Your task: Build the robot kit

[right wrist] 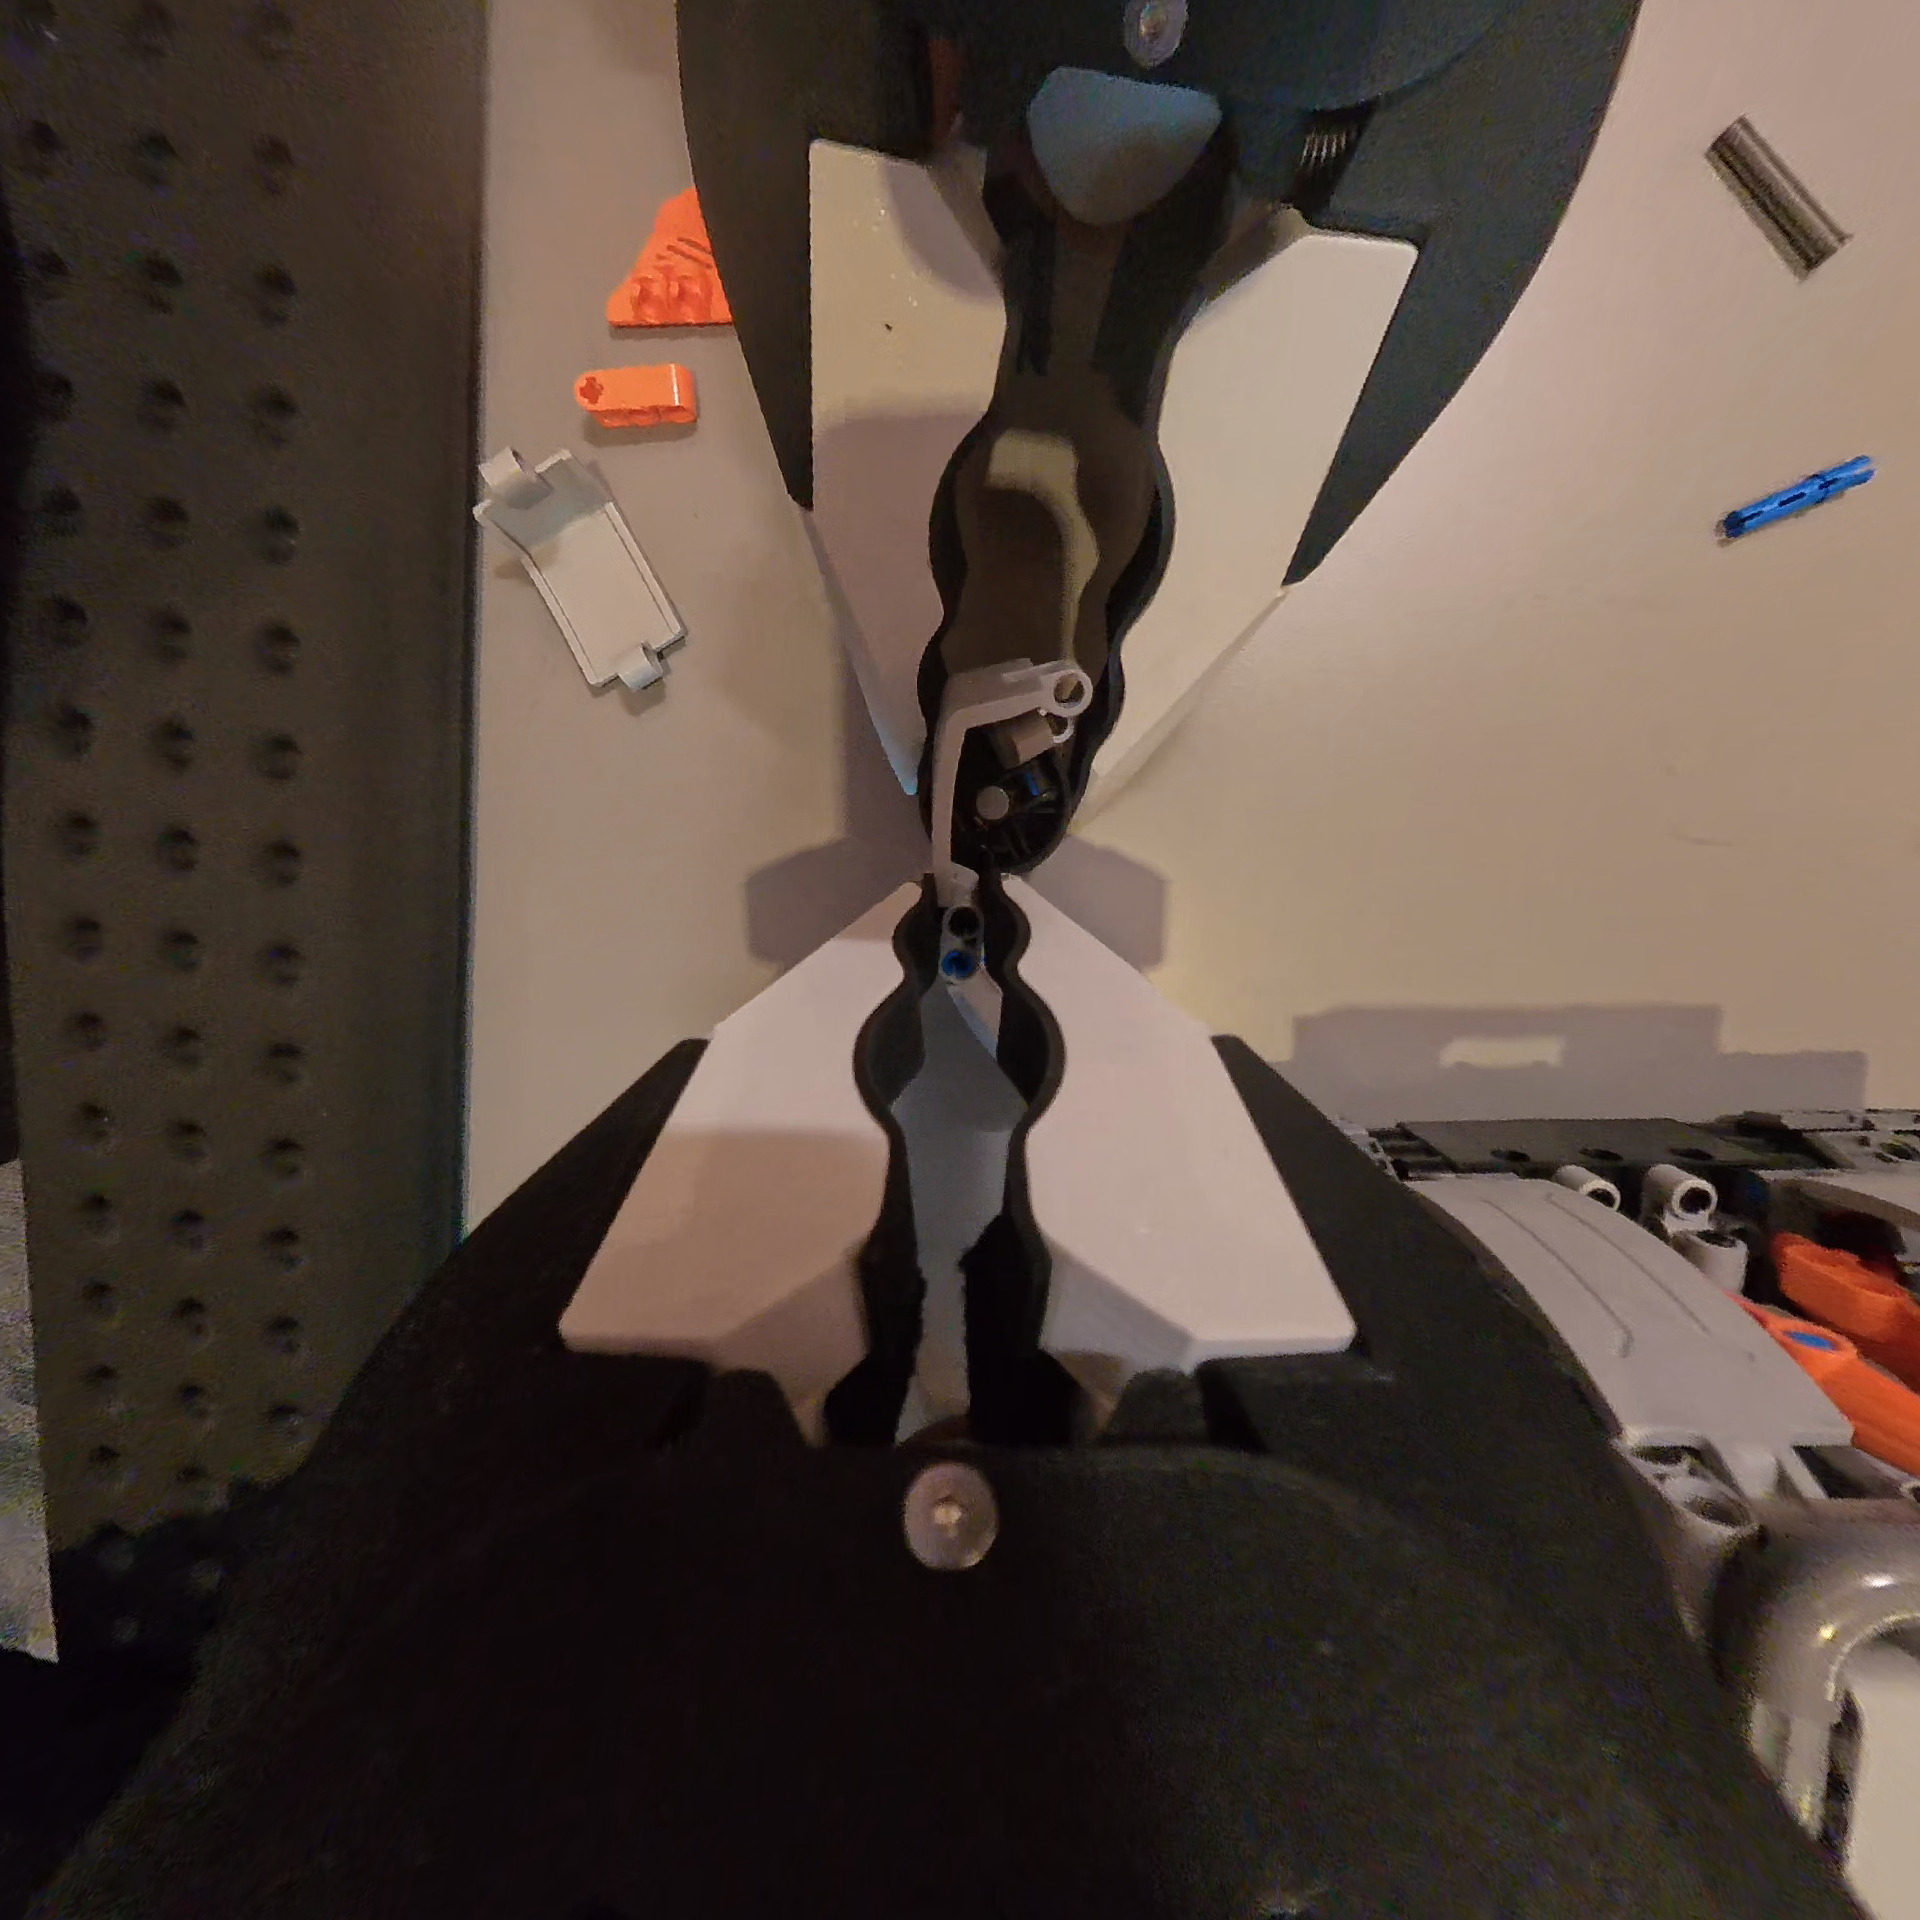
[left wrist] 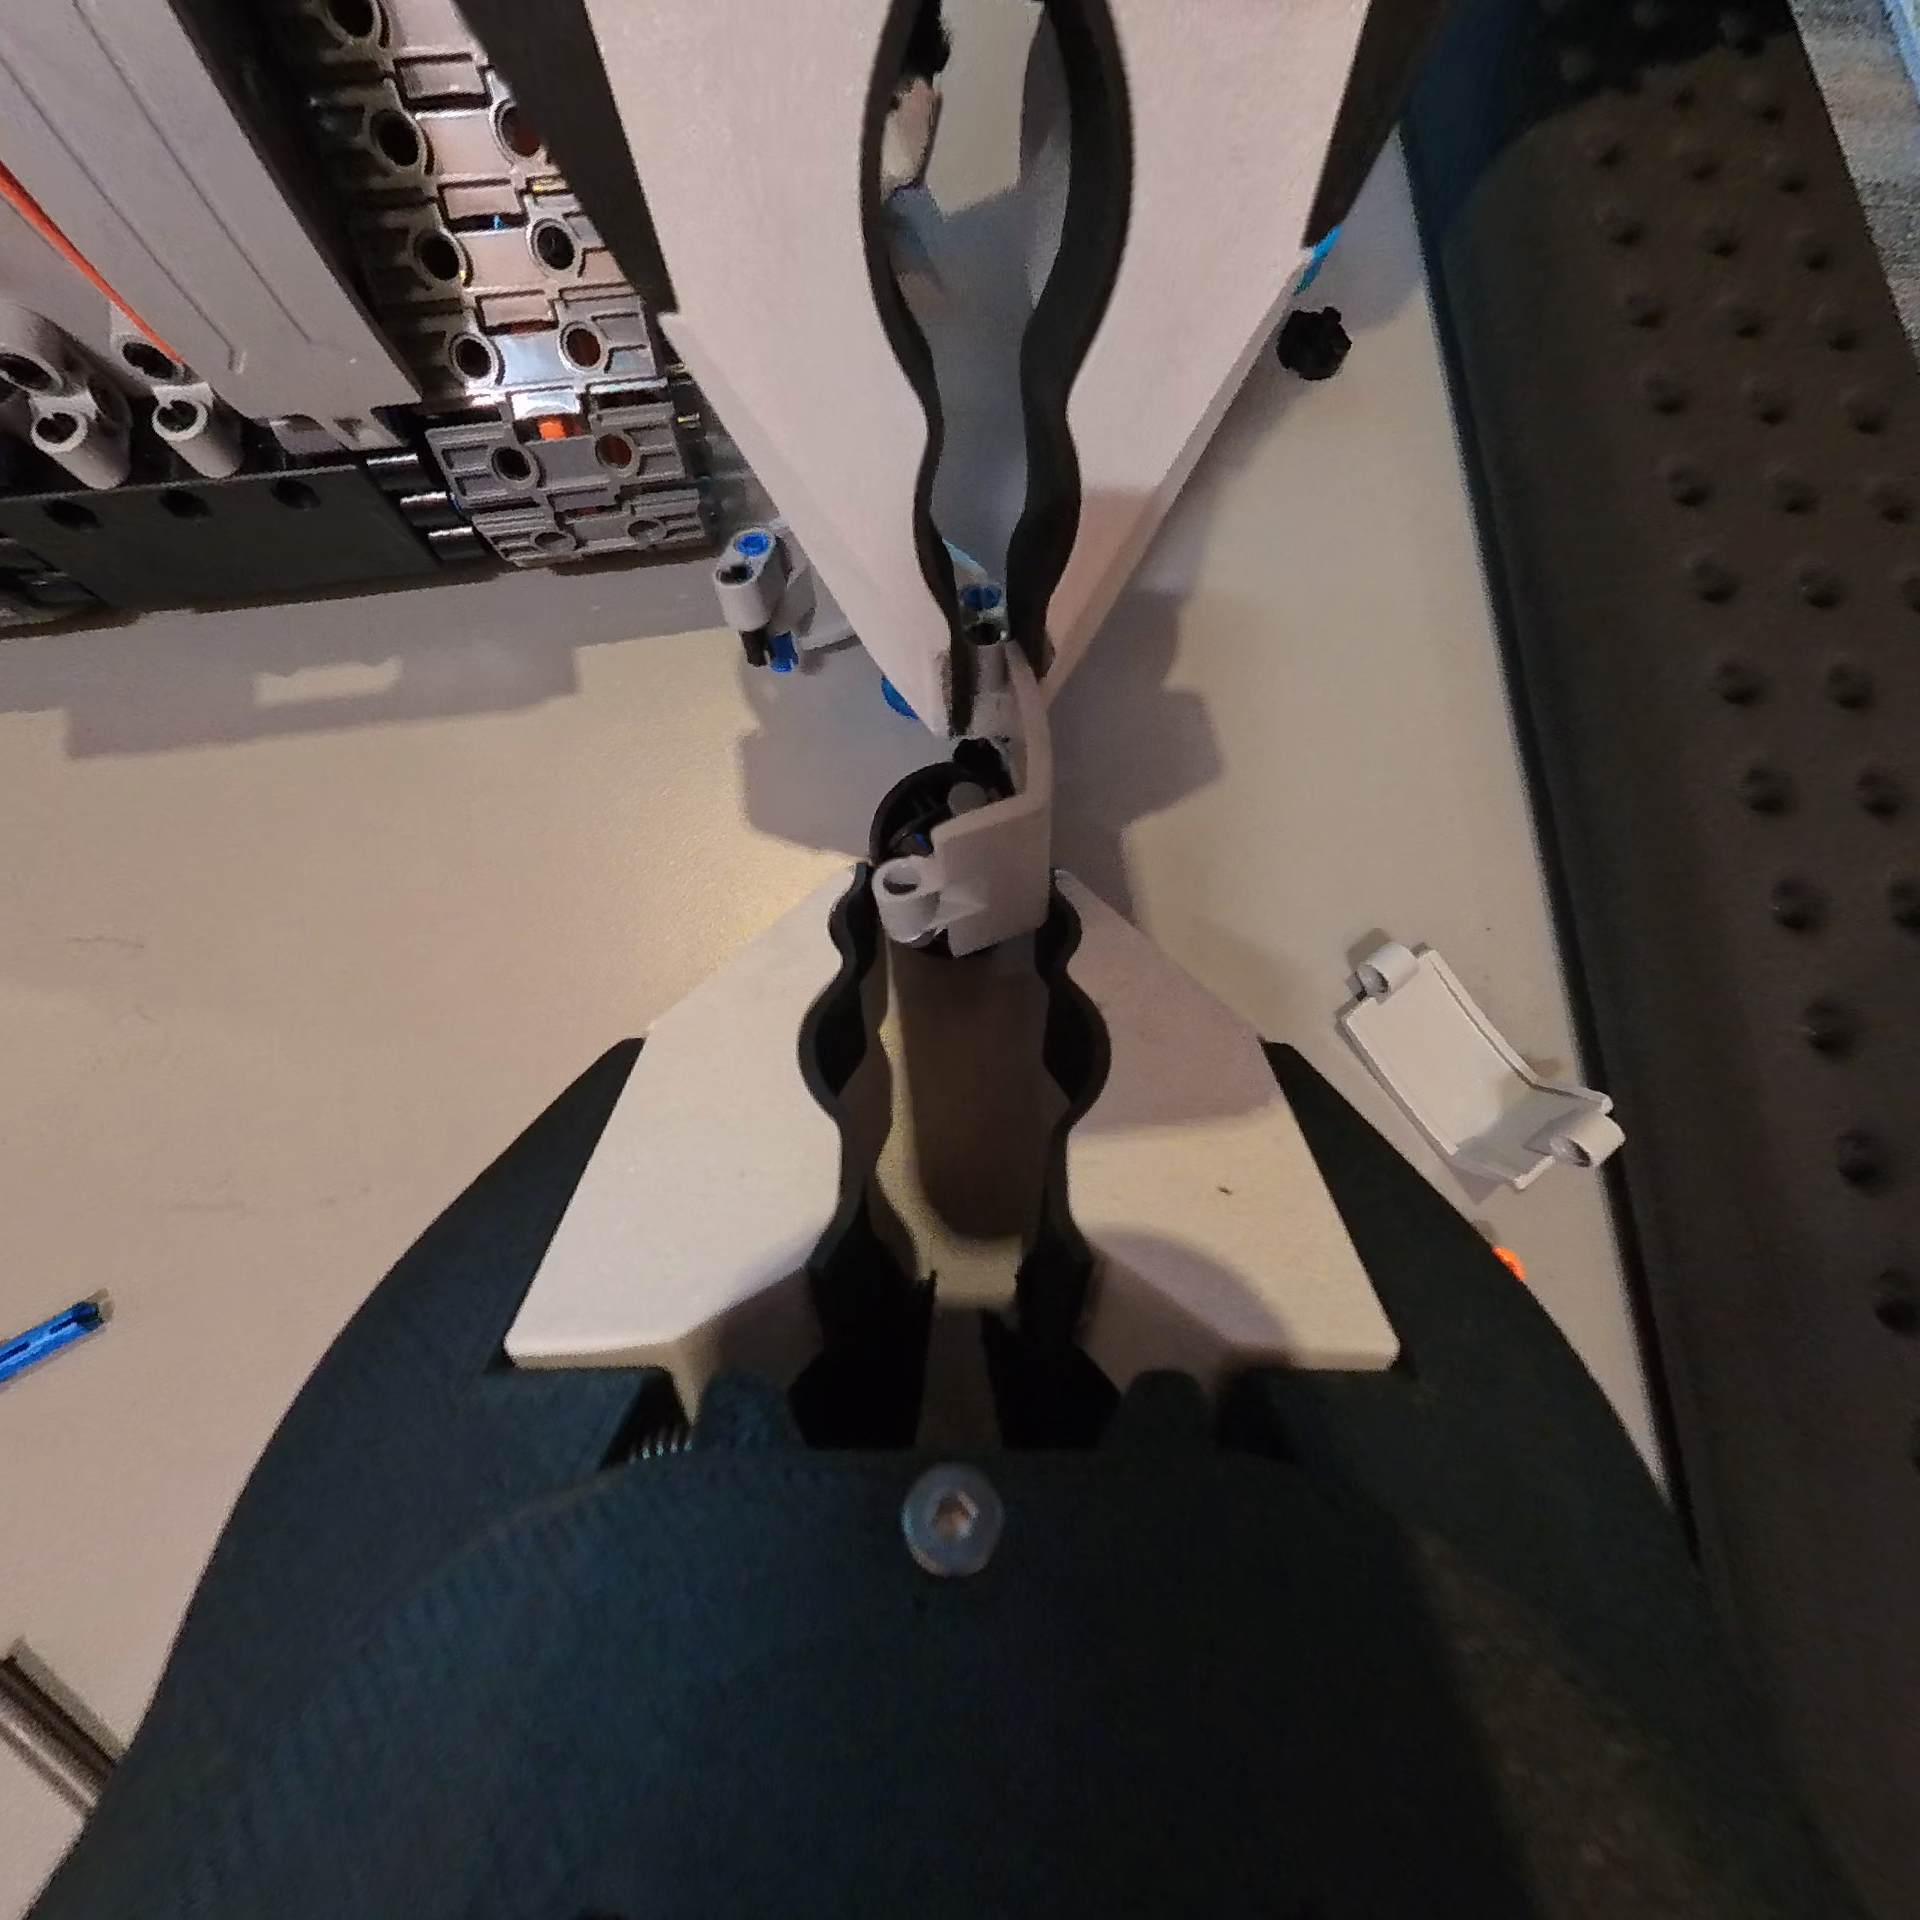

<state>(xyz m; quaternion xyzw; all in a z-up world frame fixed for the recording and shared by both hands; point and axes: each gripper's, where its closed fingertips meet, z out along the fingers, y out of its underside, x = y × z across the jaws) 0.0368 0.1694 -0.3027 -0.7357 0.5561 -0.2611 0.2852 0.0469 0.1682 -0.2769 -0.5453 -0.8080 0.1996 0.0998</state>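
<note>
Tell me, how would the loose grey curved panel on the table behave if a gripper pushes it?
The grey curved panel looks like thin hard plastic, so probably stiff and light. It would likely slide on the smooth table. Its arched shape may let it rock.

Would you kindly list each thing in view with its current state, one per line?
left gripper: shut on the wheel assembly
right gripper: shut on the white curved panel's lower end
wheel assembly: held off the table, meeting the panel
white curved panel: held between both grippers
loose white panel: lying on the table, untouched
blue axle: lying loose on the table
orange pieces: lying loose
brick model: resting on the table
</note>
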